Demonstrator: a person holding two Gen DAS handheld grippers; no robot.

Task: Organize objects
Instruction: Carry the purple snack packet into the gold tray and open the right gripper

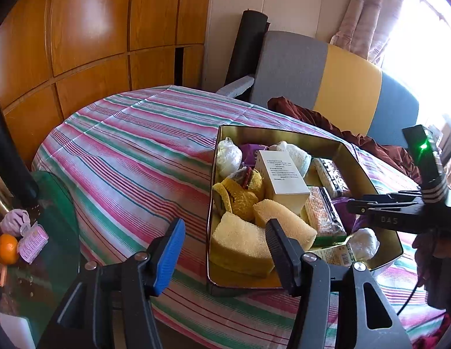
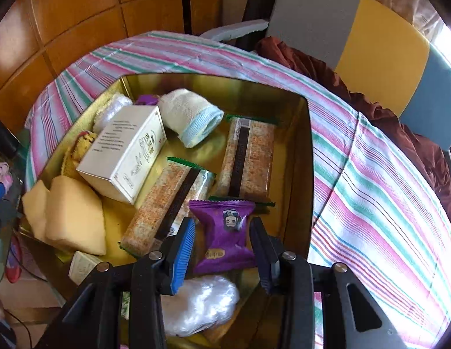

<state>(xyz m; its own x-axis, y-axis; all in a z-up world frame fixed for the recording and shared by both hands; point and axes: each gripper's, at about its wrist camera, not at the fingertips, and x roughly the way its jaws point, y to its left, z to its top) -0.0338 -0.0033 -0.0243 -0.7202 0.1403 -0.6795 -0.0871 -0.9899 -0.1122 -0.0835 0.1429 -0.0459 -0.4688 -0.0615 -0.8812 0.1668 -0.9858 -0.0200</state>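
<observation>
Left wrist view: the left gripper (image 1: pixel 225 250) hangs over the near left corner of the gold tin (image 1: pixel 336 142), its jaws parted and empty; one finger stands over the striped cloth (image 1: pixel 132 145), the other over a pale sponge (image 1: pixel 240 244) just inside the tin's wall. The tin sits toward the right of the desk, so the cloth lies bare to its left and behind it, up to the wooden panels (image 1: pixel 88 29). Inside, a white box (image 1: pixel 283 177) leans among yellow sponges, snack bars and wrapped bundles. The right gripper (image 1: pixel 400 206) reaches in over the tin's right rim. A chair (image 1: pixel 342 81) stands close behind the desk.

Right wrist view: the right gripper (image 2: pixel 222 244) points steeply down into the tin (image 2: pixel 301 145), near its right wall. A purple packet (image 2: pixel 225 232) lies between the jaws, which stand slightly apart; I cannot tell whether the pads press it. Two snack bars (image 2: pixel 248 154) lie just beyond, a rolled towel (image 2: pixel 190 116) further back. Right of the rim the cloth (image 2: pixel 371 174) runs clear to the desk's edge.
</observation>
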